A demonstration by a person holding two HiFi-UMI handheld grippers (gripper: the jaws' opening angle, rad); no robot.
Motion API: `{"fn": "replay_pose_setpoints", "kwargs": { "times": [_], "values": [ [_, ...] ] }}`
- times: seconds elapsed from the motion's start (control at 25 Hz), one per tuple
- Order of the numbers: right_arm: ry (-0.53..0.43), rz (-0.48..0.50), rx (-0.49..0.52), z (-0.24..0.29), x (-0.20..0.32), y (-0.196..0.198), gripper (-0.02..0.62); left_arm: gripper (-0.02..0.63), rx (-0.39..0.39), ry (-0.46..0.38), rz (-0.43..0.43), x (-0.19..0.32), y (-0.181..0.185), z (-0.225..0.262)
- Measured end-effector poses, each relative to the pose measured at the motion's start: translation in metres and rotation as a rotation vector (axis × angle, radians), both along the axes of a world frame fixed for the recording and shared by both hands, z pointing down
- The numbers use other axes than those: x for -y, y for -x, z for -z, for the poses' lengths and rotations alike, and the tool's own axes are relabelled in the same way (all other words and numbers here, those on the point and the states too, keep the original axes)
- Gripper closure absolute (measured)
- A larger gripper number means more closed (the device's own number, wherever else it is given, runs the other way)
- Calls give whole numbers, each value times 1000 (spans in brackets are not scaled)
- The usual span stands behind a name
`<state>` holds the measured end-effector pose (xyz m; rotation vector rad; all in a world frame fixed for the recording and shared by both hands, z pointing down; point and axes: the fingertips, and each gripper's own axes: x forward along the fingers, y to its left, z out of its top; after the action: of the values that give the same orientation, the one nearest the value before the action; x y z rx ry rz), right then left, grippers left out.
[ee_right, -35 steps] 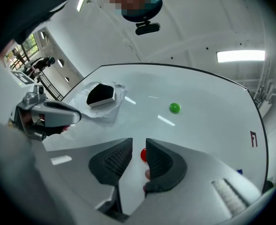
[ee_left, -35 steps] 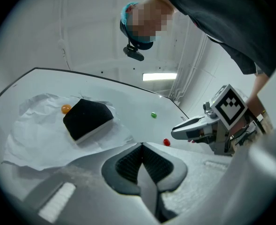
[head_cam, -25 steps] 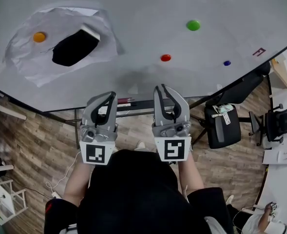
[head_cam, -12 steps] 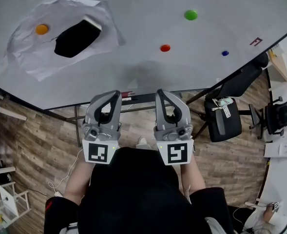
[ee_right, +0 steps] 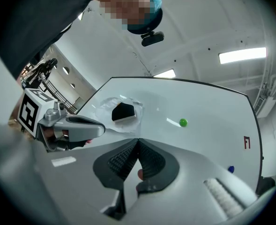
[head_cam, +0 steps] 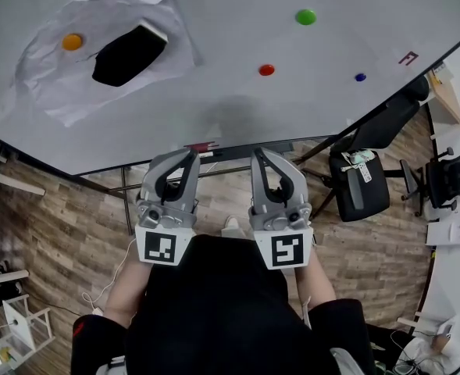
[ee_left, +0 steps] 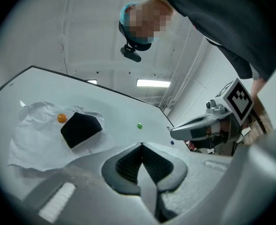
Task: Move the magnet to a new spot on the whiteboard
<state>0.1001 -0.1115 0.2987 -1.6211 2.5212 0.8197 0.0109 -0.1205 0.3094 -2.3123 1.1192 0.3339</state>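
**Both Grippers Back Off the Whiteboard, Empty**

Both grippers had drawn back from the whiteboard (head_cam: 230,108) since a second earlier. Their tips, which had overlapped its lower part in the head view, now sat at its bottom edge. The right gripper's jaws had stood slightly apart back then.

Two grippers were in view, side by side and just apart. The left gripper (head_cam: 189,153) had its jaws fully together at the tips, with nothing between the ribbed pads. The right gripper (head_cam: 259,151) was likewise closed tip to tip and gripped nothing. A small reddish spot showed through the gap behind its tips in the right gripper view; what it was could not be told.

Four magnets sat on the whiteboard, all well apart from the grippers. One red magnet (head_cam: 266,69) lay nearest, above the right gripper. One green magnet (head_cam: 305,16) sat higher up and one blue magnet (head_cam: 360,76) farther right. One orange magnet (head_cam: 72,41) rested on the single crumpled sheet of paper (head_cam: 54,92) at the left. One black eraser (head_cam: 128,53) lay on that paper beside the orange magnet. One small red mark (head_cam: 406,57) showed near the board's right edge.

Two black office chairs (head_cam: 362,182) stood on the wooden floor (head_cam: 58,217) at the right.
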Motion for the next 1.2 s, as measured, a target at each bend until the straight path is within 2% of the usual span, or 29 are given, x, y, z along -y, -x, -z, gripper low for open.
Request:
{"fn": "replay_pose_setpoints", "kwargs": {
  "times": [0.72,1.2],
  "values": [
    [-12,19,-17,-2,1,16,595,604,3,4,1,1,12,-2],
    [-8,9,-24,-4,3,11,595,604,0,0,-2,4,8,0]
  ]
}}
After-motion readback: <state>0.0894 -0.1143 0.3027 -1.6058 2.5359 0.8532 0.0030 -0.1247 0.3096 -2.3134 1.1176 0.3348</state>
